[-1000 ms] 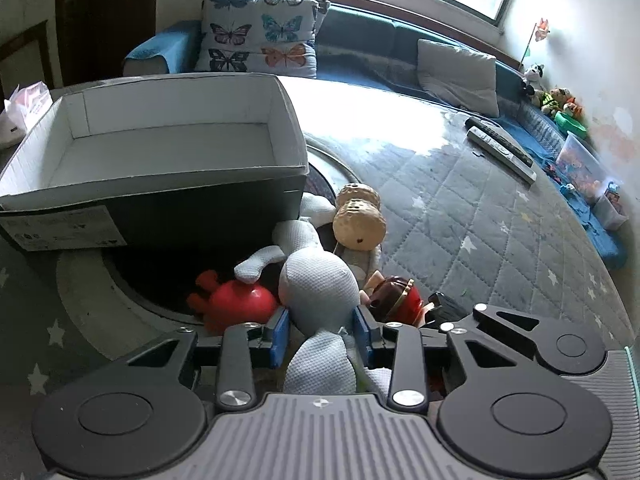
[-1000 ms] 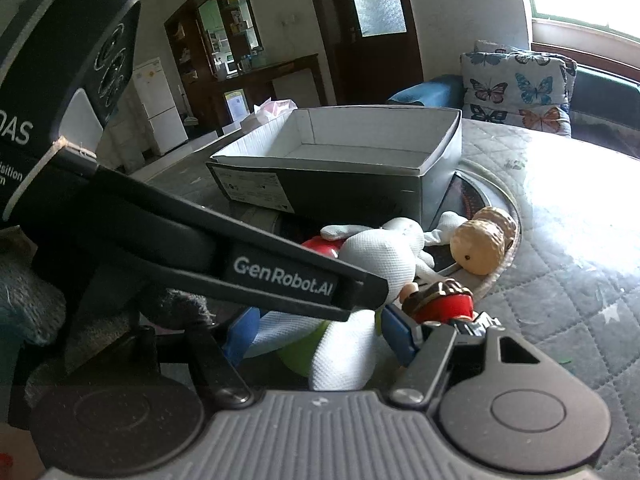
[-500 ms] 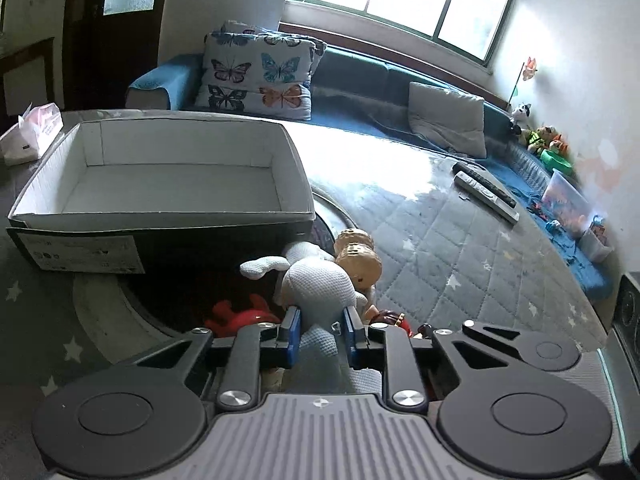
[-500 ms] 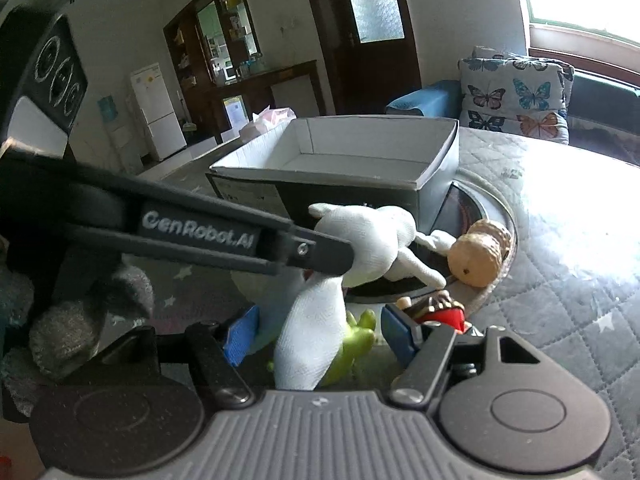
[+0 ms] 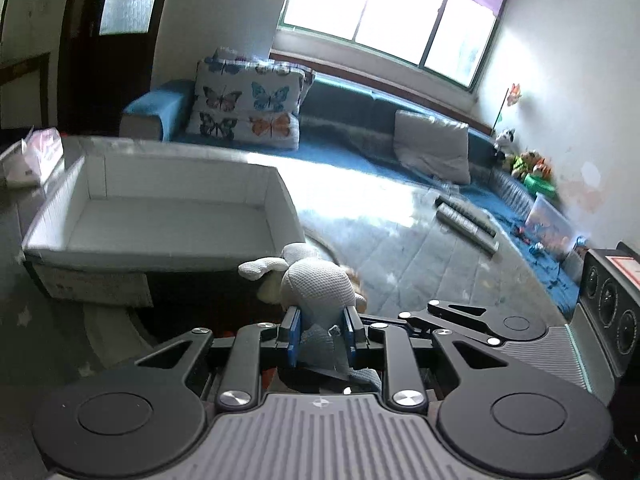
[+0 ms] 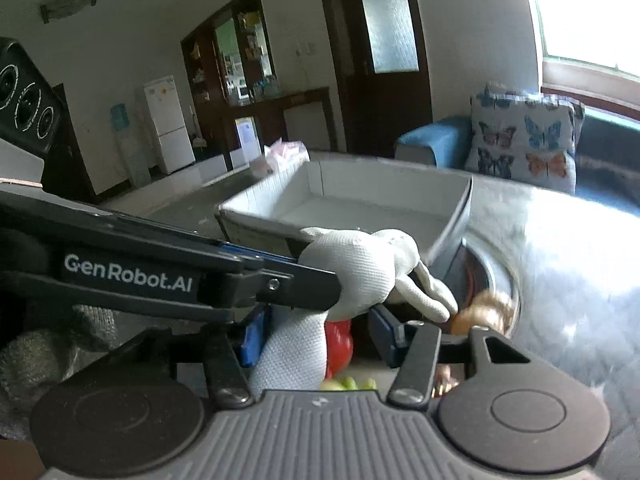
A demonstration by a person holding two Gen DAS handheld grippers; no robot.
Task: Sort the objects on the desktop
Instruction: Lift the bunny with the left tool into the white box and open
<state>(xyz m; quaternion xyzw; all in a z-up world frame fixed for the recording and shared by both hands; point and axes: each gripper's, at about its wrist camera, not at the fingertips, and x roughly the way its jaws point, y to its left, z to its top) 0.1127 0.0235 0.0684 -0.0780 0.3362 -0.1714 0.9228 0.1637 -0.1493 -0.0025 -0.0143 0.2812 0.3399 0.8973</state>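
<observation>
My left gripper is shut on a white knitted plush rabbit and holds it in the air in front of the open white-lined cardboard box. In the right wrist view the rabbit hangs from the left gripper's black fingers, its body dangling between my right gripper's blue pads. My right gripper is open and holds nothing. Below it lie a red toy, a green toy and a tan round toy, all partly hidden.
The box stands on a grey quilted star-patterned table. Two remote controls lie at the table's far right. A sofa with a butterfly cushion is behind. A pink-and-white bag sits left of the box.
My left gripper has shut on the rabbit and lifted it off the toy pile, higher and toward the box. The right gripper stays open over the remaining toys.
</observation>
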